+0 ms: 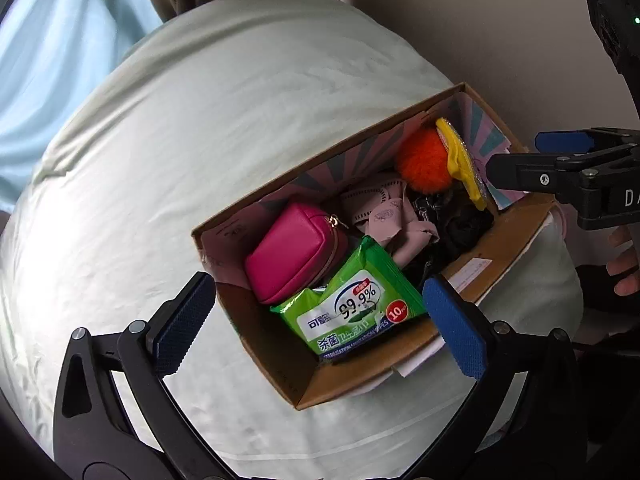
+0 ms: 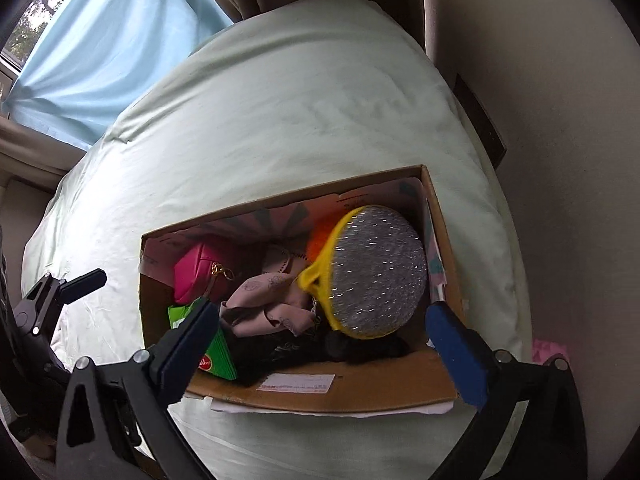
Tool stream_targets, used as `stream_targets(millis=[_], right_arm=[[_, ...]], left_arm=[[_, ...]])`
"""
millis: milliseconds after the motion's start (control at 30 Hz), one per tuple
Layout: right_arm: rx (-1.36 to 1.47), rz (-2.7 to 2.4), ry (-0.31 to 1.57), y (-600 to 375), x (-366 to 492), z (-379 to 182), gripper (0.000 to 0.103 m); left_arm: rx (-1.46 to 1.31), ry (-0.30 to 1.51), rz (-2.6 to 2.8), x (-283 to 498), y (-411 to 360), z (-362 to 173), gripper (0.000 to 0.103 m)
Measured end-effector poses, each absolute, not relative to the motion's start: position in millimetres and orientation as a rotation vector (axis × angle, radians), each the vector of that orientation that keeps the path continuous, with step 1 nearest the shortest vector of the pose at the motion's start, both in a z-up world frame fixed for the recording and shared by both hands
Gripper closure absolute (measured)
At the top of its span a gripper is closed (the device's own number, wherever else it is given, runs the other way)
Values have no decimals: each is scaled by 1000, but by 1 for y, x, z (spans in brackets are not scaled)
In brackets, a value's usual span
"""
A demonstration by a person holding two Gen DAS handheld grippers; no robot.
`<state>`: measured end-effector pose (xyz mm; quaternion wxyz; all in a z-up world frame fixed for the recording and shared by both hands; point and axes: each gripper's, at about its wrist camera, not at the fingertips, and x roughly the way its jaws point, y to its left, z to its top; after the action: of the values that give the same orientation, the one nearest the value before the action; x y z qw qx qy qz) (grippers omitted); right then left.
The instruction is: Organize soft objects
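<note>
An open cardboard box (image 1: 500,240) (image 2: 360,392) sits on a pale green bed. It holds a pink zip pouch (image 1: 292,256) (image 2: 200,272), a green wet-wipes pack (image 1: 352,308) (image 2: 218,356), crumpled pink cloth (image 1: 384,216) (image 2: 272,308), black fabric (image 1: 460,228) (image 2: 352,348), an orange pompom (image 1: 424,164) and a round silver pad with yellow trim (image 2: 376,272) (image 1: 460,160). My left gripper (image 1: 316,324) is open and empty over the box's near end. My right gripper (image 2: 320,344) is open and empty over the box; it also shows in the left wrist view (image 1: 532,160).
The bed cover (image 1: 160,160) (image 2: 280,100) spreads left and behind the box. A blue curtain (image 2: 100,60) and brown drapes hang at the back. A wall (image 2: 560,160) runs along the right, close to the box. A hand (image 1: 624,264) is at the right edge.
</note>
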<state>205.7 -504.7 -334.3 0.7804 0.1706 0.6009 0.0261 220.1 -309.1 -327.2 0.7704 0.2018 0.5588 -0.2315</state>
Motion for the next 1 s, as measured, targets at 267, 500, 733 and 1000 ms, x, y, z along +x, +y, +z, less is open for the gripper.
stream_targets(millis=[267, 500, 733, 1000], right_arm=[[311, 29, 1255, -490, 191, -296, 0], [239, 29, 1110, -448, 166, -211, 0], [203, 77, 924, -386, 145, -112, 0], [154, 92, 759, -328, 122, -42, 0]], left_arm=[[372, 1148, -503, 207, -279, -281, 0], [239, 1015, -446, 180, -218, -194, 0], [140, 845, -307, 149, -147, -102, 0], [9, 704, -144, 109, -68, -44, 0]])
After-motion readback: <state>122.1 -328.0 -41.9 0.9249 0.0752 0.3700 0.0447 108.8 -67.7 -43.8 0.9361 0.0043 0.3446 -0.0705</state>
